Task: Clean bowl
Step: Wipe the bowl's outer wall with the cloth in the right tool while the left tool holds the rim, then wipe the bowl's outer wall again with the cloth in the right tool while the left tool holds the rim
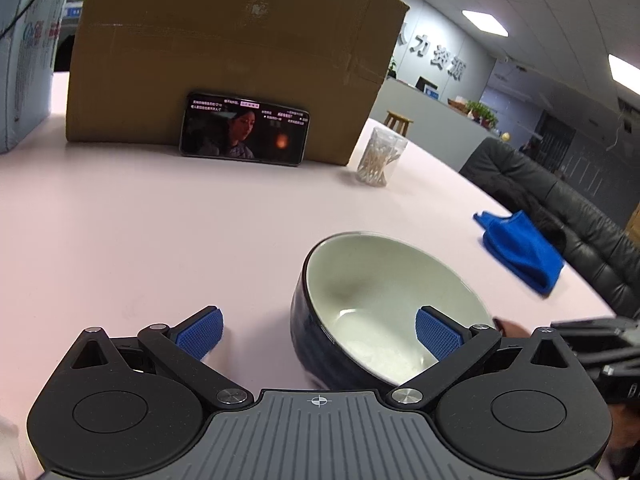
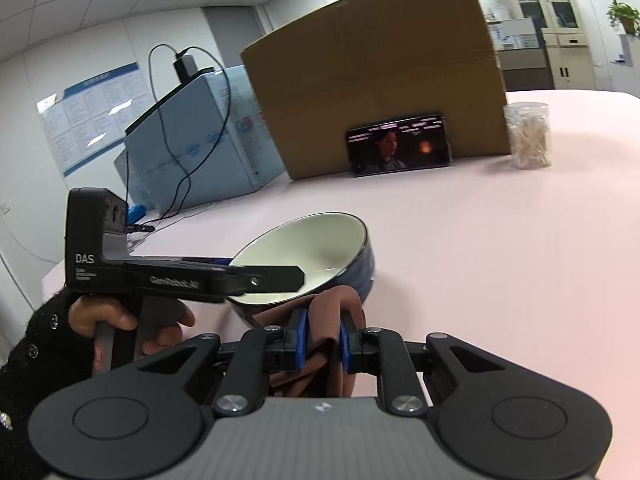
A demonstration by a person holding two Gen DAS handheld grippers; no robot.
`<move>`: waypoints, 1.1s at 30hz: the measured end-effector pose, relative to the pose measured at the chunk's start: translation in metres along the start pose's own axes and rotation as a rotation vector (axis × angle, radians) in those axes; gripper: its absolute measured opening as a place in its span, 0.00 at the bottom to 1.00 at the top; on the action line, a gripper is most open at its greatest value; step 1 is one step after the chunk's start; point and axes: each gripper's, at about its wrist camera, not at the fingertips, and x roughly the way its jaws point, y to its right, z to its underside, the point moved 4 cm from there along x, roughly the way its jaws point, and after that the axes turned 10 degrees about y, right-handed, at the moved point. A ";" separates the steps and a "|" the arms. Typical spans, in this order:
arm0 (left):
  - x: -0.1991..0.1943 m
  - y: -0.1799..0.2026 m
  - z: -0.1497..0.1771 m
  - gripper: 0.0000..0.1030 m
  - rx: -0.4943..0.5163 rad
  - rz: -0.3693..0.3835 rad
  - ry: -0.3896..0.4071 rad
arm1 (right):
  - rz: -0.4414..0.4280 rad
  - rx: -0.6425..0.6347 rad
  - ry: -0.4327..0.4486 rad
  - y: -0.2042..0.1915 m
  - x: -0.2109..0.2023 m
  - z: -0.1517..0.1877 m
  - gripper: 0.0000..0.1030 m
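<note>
A bowl (image 1: 380,280), dark blue outside and white inside, sits tilted on the pink table (image 1: 140,220). My left gripper (image 1: 318,334) stands open and straddles the bowl's near wall. One blue pad (image 1: 436,336) is inside the bowl and the other pad (image 1: 200,332) is outside, over the table. In the right wrist view the bowl (image 2: 312,244) tips toward the camera and the left gripper (image 2: 260,274) reaches over its rim from the left. My right gripper (image 2: 324,340) is shut on a brown cloth (image 2: 324,316), which bunches against the bowl's near outer wall.
A large cardboard box (image 1: 232,40) stands at the back with a phone (image 1: 244,130) leaning on it. A clear jar of cotton swabs (image 1: 380,156) is beside the box. A blue cloth (image 1: 520,252) lies near the right table edge by a black chair (image 1: 560,208). A light blue box (image 2: 192,140) with cables stands at the left.
</note>
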 end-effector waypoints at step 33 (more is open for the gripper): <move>-0.038 0.014 0.006 1.00 -0.084 0.192 -0.026 | 0.030 -0.069 0.016 0.009 -0.008 -0.005 0.18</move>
